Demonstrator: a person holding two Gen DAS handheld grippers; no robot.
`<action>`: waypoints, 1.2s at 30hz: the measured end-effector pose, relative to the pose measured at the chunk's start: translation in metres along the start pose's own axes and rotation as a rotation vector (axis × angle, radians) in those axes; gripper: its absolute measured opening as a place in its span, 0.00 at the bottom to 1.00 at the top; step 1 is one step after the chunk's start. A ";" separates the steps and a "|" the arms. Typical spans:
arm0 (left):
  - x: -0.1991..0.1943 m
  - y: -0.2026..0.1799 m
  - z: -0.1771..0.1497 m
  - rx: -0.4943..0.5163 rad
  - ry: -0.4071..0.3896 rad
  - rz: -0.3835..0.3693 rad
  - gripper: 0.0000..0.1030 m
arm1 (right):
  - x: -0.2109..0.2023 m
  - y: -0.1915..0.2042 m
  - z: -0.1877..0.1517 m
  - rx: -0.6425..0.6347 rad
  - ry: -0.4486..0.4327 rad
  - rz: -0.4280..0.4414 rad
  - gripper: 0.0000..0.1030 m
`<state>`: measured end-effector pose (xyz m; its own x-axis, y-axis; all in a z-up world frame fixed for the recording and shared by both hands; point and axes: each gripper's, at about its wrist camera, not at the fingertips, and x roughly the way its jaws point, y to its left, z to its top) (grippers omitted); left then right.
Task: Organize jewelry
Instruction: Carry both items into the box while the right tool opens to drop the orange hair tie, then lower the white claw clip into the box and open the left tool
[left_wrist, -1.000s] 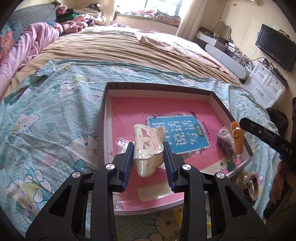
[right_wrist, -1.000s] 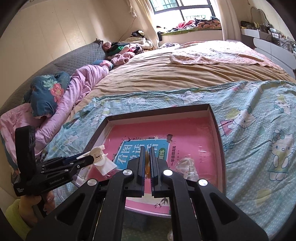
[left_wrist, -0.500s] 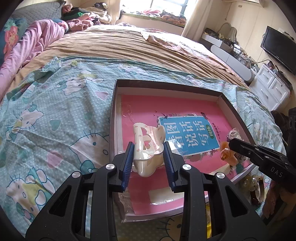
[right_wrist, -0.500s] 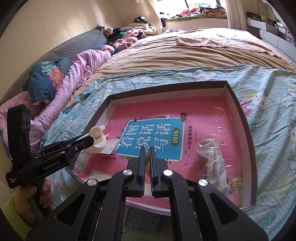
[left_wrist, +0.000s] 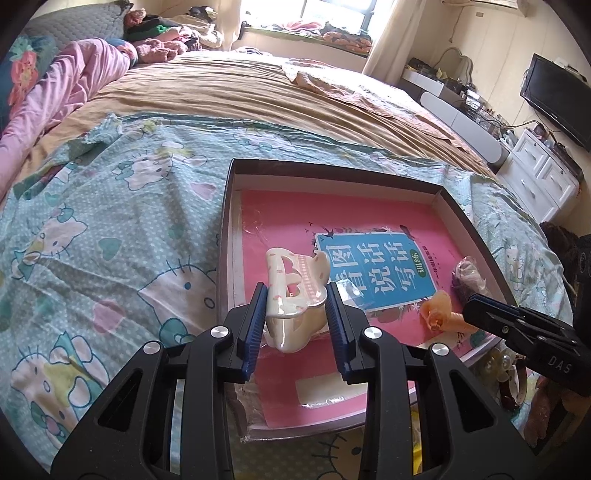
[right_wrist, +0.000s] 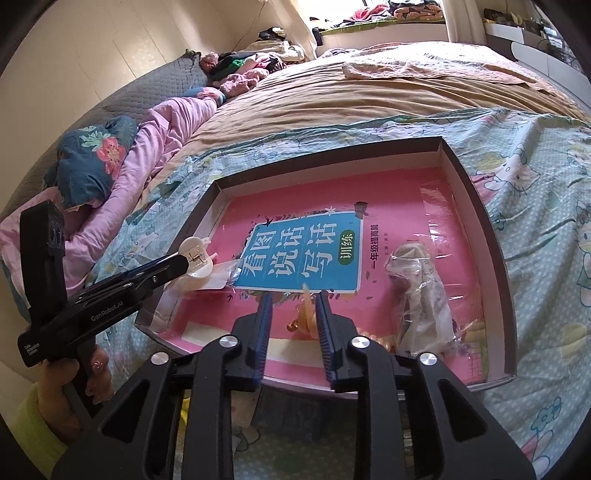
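A shallow dark-rimmed box (left_wrist: 226, 236) lined with a pink book lies on the bed; it also shows in the right wrist view (right_wrist: 480, 206). My left gripper (left_wrist: 296, 291) is shut on a cream hair claw clip (left_wrist: 293, 295) and holds it over the box's near left part. The clip also shows in the right wrist view (right_wrist: 197, 260). My right gripper (right_wrist: 291, 299) stands open over the box's near edge, with an orange hair clip (right_wrist: 304, 319) lying loose between its fingers. The orange clip (left_wrist: 437, 310) shows at the right gripper's tip in the left wrist view.
A clear plastic bag with dark jewelry (right_wrist: 419, 291) lies in the box's right part, also seen in the left wrist view (left_wrist: 467, 277). Pearl-like beads (left_wrist: 498, 363) lie outside the box's near right corner. A Hello Kitty sheet (left_wrist: 92, 240) covers the bed.
My right gripper lowered to the box's near edge and opened, letting go of the orange clip onto the pink book. My left gripper kept hold of the cream clip and drew back slightly.
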<state>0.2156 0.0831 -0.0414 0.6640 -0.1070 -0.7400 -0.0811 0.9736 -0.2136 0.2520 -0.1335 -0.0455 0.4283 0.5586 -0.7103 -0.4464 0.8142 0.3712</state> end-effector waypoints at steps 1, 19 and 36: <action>0.000 0.000 0.000 0.000 0.000 0.000 0.23 | -0.005 -0.001 -0.001 0.007 -0.010 -0.002 0.32; -0.013 -0.006 -0.001 -0.023 0.016 -0.026 0.60 | -0.056 -0.017 -0.008 0.058 -0.075 -0.021 0.52; -0.076 0.009 0.015 -0.097 -0.072 -0.043 0.89 | -0.089 -0.005 -0.004 0.018 -0.151 -0.035 0.65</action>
<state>0.1755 0.1030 0.0227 0.7201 -0.1300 -0.6816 -0.1208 0.9438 -0.3077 0.2125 -0.1877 0.0135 0.5577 0.5460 -0.6252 -0.4157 0.8356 0.3591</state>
